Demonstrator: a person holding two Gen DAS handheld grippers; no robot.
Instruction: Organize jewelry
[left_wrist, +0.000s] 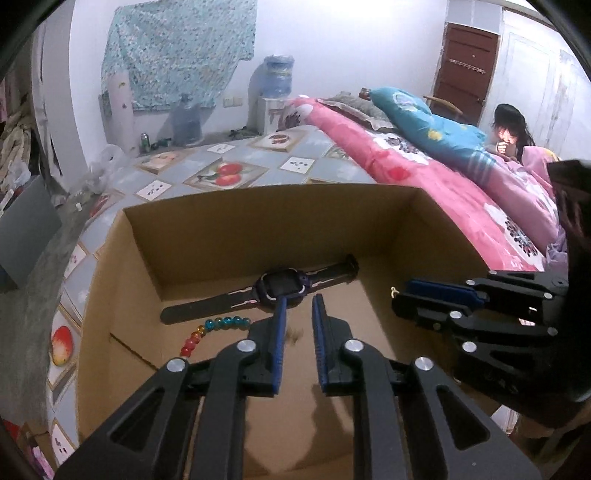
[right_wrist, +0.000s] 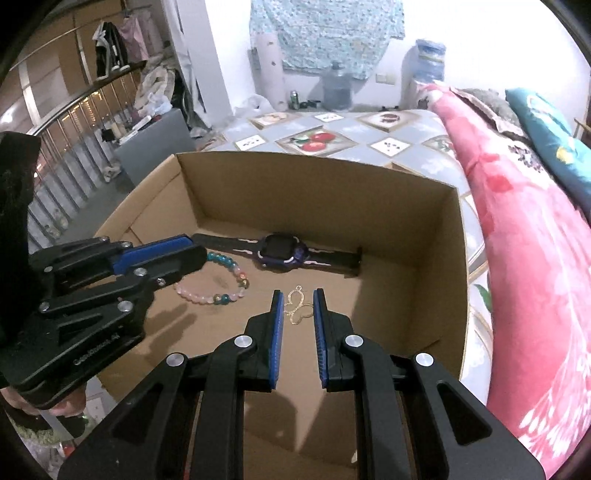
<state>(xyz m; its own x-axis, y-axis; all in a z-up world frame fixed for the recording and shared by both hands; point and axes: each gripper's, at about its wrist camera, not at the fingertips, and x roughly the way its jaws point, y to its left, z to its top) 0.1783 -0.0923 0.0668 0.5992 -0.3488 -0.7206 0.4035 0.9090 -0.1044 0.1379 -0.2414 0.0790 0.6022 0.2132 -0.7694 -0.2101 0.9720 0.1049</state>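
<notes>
On the floor of the cardboard box (right_wrist: 325, 184) lie a purple smartwatch (right_wrist: 282, 253) with black straps, a beaded bracelet (right_wrist: 214, 280) — teal, pink and multicoloured — and a thin gold butterfly pendant (right_wrist: 298, 305). The right tongs (right_wrist: 298, 325) stand released, the pendant between their tips. The left tongs (left_wrist: 299, 332) — also released — hover near the watch.

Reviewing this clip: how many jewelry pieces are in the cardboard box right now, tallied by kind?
Inside the cardboard box:
Watch: 1
Beaded bracelet: 1
Gold butterfly pendant: 1
Total: 3

The pendant lies between the fingers of the open right gripper, not gripped; the left gripper is open over the box floor.
</notes>
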